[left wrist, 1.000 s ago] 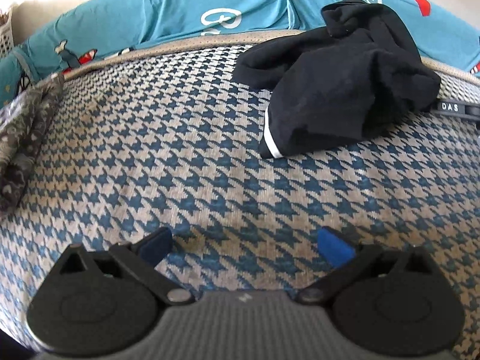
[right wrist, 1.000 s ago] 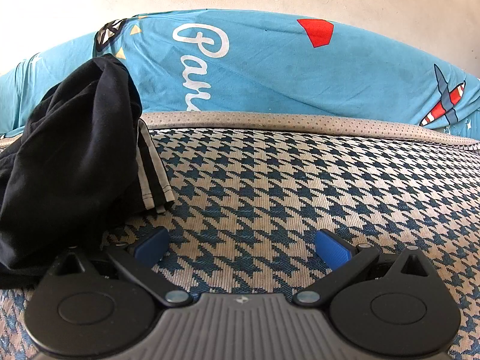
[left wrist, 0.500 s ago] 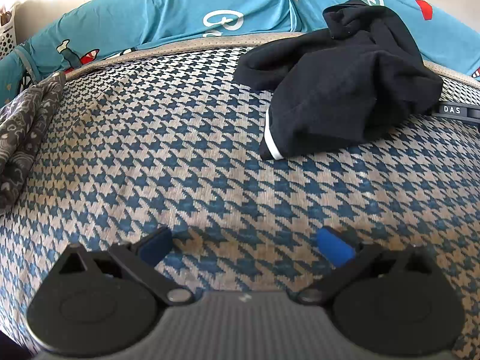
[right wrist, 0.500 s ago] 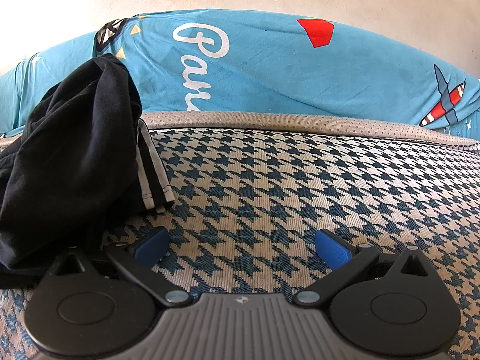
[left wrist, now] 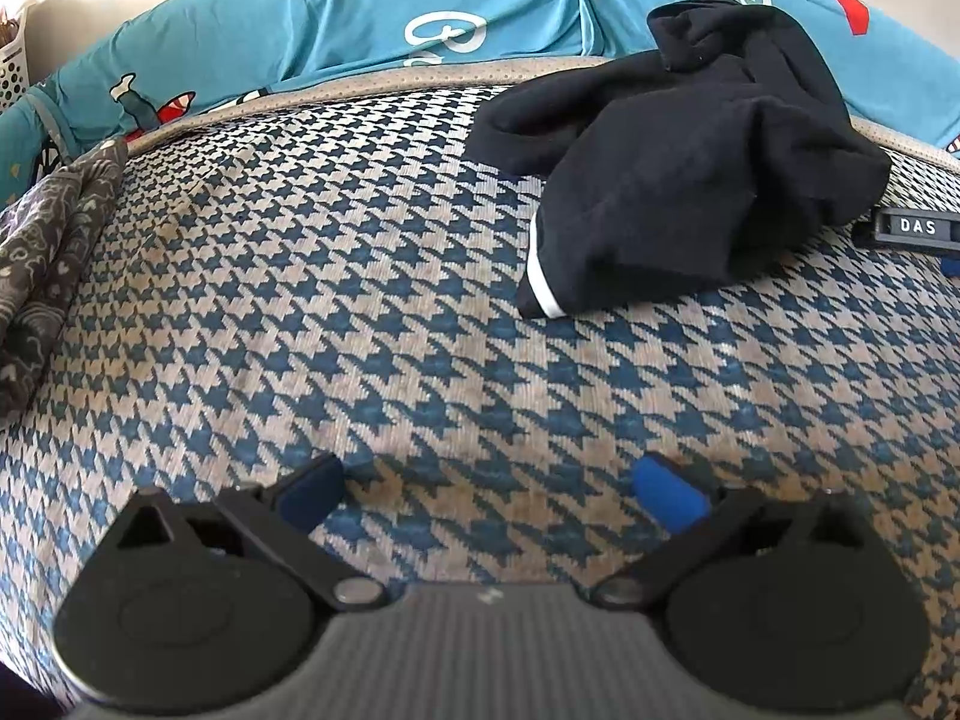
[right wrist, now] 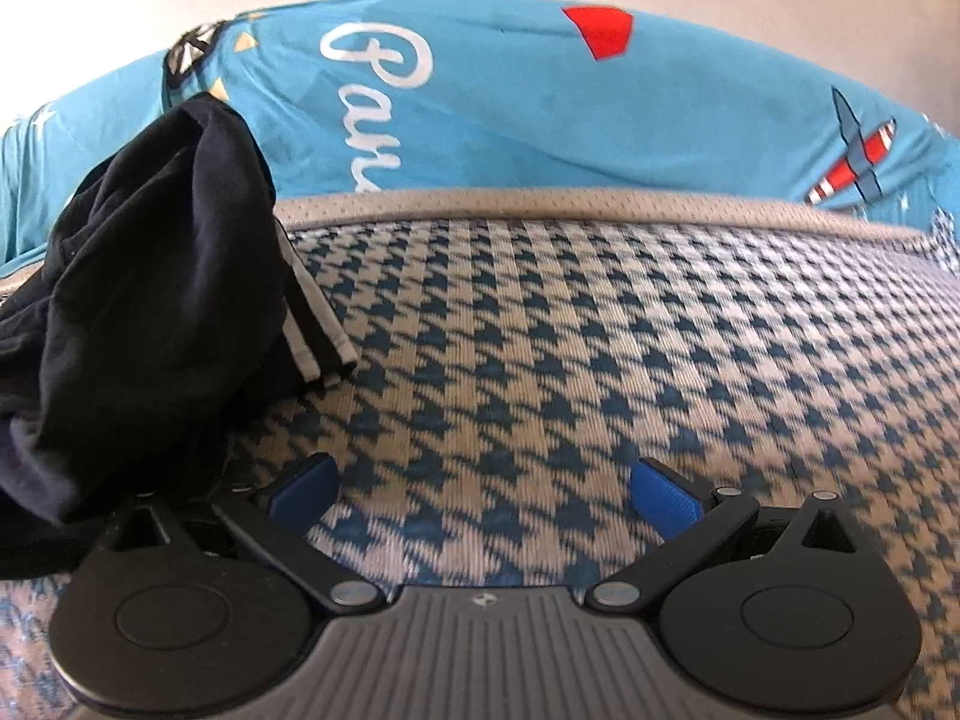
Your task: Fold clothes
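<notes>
- Two views cover the scene; the left wrist view comes first. The left gripper (left wrist: 489,492) has its blue fingers spread wide with nothing between them, low over the houndstooth mattress (left wrist: 336,312).
- The black garment (left wrist: 690,162) lies crumpled far ahead and to the right of that gripper, well apart from it, near the teal printed bedding (left wrist: 420,12).
- A grey patterned cloth (left wrist: 42,252) lies at the left edge.
- In the right wrist view, the right gripper (right wrist: 483,495) is likewise spread wide and holds nothing.
- The black garment (right wrist: 138,312) is heaped just beside the gripper's left finger (right wrist: 303,489), its white-striped edge (right wrist: 312,324) pointing right. Contact with the finger cannot be determined.
</notes>
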Demonstrator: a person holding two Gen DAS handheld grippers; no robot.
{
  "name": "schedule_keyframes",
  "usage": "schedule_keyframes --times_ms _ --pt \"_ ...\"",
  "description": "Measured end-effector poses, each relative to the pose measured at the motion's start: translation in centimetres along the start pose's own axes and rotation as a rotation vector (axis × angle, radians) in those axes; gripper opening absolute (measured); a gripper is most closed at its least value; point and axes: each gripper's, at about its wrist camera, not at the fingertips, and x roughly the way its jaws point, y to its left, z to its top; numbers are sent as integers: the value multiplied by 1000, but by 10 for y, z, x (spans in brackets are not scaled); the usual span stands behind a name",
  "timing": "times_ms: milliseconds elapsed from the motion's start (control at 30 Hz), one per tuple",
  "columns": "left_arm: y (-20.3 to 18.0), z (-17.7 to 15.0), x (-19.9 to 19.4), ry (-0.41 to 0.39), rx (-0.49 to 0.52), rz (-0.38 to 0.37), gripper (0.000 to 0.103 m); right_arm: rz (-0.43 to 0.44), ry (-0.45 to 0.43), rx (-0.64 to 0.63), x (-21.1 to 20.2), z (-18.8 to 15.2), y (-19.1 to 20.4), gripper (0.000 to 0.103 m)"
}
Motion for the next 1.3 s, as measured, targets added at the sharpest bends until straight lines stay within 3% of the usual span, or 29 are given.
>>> schedule_keyframes --times_ms 200,333,533,733,867,1100,1300 --pt "0 -1 1 -2 4 -1 103 -15 106 11 -20 -9 11 103" --pt "-1 -1 1 -1 3 -4 103 63 159 37 -38 -12 16 103" --pt "-5 -4 -5 4 23 6 103 124 147 138 -79 -36 29 103" --pt "-2 -9 -17 12 14 29 103 101 134 66 -108 -64 50 103" --pt "2 -14 -25 21 -11 32 103 112 159 78 -113 -79 53 103" --pt "-1 -27 -45 12 5 64 103 137 173 -25 -127 -98 71 103" --pt "2 -33 -58 9 -18 60 103 164 165 -9 -136 -104 68 103"
